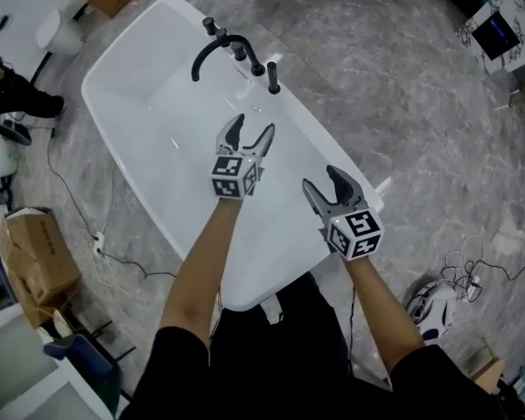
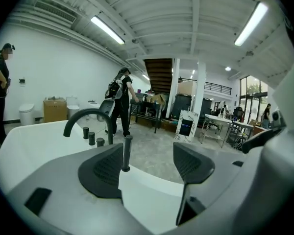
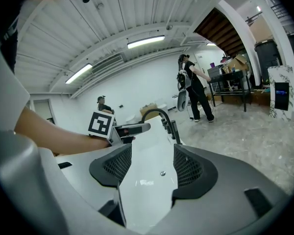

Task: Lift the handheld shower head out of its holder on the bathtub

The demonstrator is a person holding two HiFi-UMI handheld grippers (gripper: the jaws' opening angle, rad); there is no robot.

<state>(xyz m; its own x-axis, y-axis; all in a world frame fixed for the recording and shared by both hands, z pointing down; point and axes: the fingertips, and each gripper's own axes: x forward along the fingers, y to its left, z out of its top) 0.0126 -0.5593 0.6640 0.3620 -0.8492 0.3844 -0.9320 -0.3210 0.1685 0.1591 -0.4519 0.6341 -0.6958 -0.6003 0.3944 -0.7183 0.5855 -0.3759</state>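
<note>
Black shower head (image 1: 272, 76) upright ahead of left tool (image 1: 254, 126)

Warehouse-like workshop: bathtub (image 1: 166, 129) standing loose on concrete floor (image 1: 402, 94) among cardboard boxes (image 1: 37, 252).

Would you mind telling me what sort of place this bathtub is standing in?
Probably a workshop or test hall, not a bathroom: the bathtub stands on open floor among cardboard boxes, with work tables beyond.

Grey marbled floor (image 1: 394, 94), cardboard boxes (image 1: 37, 256), white walls (image 2: 44, 77).
</note>
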